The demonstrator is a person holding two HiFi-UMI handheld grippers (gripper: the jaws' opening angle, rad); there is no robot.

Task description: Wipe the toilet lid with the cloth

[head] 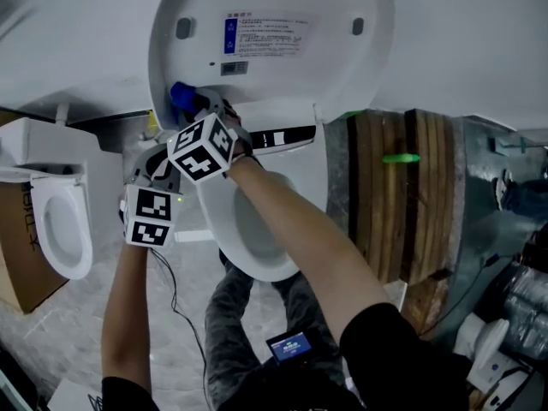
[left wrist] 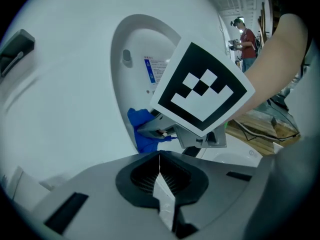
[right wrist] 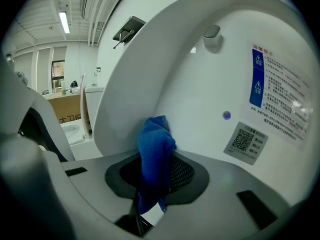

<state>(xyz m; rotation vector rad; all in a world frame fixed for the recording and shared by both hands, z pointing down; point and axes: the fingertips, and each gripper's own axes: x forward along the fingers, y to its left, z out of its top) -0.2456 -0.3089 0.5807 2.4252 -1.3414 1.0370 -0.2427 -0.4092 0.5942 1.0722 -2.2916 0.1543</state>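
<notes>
Over an open toilet bowl, from the head view, the right gripper (head: 195, 103) held a blue cloth (head: 180, 94) at the 7 o'clock rim of the raised toilet lid (head: 282, 7). The lid's underside faced the person, its long axis running from hinge at 6 o'clock to tip at 12. Most of the lid lay toward 1 o'clock from the cloth. The left gripper (head: 157, 168) hung at 7 o'clock from the right one, farther from the lid.

From the left gripper view, that tool's jaws were pressed together on nothing. The right gripper's marker cube (left wrist: 200, 89) filled the centre, with the cloth showing at its 8 o'clock.

From the right gripper view, the jaws were clamped on the cloth, which stood up toward 12 o'clock. The lid swept away toward 2 o'clock past an instruction label (right wrist: 280, 91). Whether the cloth pressed the lid could not be told; the wipe looked to be the right hand's, heading toward 1 o'clock.
</notes>
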